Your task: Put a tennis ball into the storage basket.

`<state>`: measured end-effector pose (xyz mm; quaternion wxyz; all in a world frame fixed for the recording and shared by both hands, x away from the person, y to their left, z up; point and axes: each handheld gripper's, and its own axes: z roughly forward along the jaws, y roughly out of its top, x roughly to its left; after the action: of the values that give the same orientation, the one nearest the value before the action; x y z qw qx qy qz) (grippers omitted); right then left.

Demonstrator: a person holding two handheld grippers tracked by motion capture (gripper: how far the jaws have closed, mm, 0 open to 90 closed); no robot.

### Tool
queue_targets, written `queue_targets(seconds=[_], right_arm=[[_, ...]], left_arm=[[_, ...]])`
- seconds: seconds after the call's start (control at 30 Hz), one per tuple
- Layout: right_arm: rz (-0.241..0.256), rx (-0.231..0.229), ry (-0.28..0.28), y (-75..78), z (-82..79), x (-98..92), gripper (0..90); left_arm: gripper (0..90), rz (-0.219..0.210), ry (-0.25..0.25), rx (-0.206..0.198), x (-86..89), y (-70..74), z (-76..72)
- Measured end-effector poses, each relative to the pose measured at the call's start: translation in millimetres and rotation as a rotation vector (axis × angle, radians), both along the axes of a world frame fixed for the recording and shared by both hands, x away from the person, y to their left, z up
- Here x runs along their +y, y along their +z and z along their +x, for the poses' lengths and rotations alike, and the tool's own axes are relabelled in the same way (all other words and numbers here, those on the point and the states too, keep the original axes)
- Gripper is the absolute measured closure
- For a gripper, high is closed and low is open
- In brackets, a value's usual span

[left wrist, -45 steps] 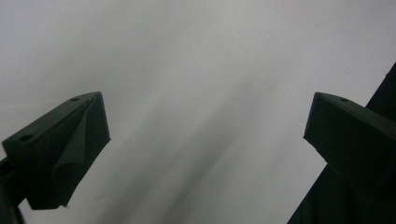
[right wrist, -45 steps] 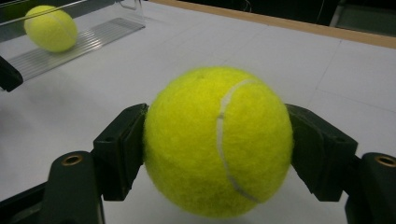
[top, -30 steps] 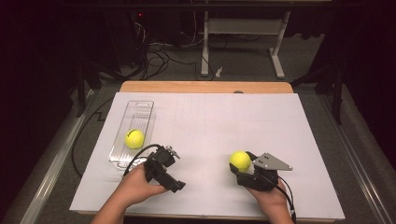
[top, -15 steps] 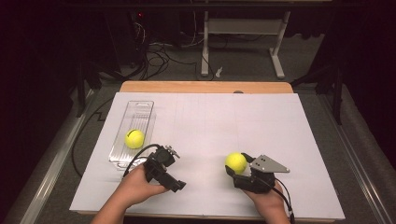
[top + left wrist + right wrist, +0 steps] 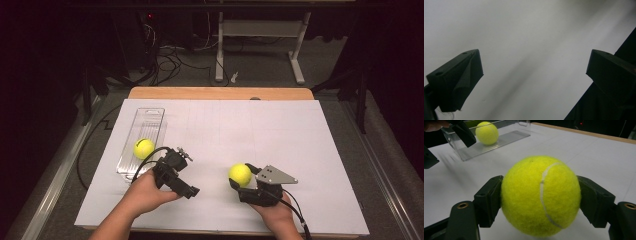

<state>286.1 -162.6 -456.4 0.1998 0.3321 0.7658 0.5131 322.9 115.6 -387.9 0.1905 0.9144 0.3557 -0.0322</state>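
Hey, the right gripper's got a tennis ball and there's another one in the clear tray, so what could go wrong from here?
1. The right gripper clamps the ball only at its two sides; a round, fuzzy ball could slip or roll out if the grip loosens.
2. The tray is narrow and already holds a second ball; setting this one in could knock that one or tip the light tray.
3. The open left gripper sits beside the tray, so the two grippers may collide.
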Motion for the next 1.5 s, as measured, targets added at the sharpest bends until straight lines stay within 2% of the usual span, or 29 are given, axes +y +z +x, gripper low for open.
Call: queue_targets(seconds=[0.27,0.4,0.53,0.7,0.9,1.4,1.5], right_arm=[[-0.002,-0.005,0.037,0.1,-1.7,17.3,27.0],[-0.055,-0.023,0.066,2.6,-0.7,28.9,27.0],[-0.069,-0.026,0.072,7.4,3.7,35.8,27.0],[-0.036,-0.026,0.084,8.7,5.7,43.0,27.0],[-0.019,-0.040,0.106,4.5,0.7,54.2,27.1],[0.004,-0.046,0.152,-0.8,-7.3,67.3,27.1],[0.008,-0.051,0.162,-0.7,-8.5,69.3,27.1]], left_arm=[[1.6,0.021,-0.011,0.015,-5.6,9.8,2.2],[1.6,0.009,-0.007,0.019,-4.4,15.8,5.5],[1.4,-0.007,0.000,0.024,-2.1,24.4,9.0],[1.6,-0.015,0.006,0.026,-1.0,35.5,12.2],[1.6,-0.025,0.008,0.027,-2.1,41.1,14.6],[1.6,-0.001,-0.005,0.046,-9.0,37.7,16.6],[1.6,-0.007,-0.008,0.048,-11.6,36.8,16.3]])
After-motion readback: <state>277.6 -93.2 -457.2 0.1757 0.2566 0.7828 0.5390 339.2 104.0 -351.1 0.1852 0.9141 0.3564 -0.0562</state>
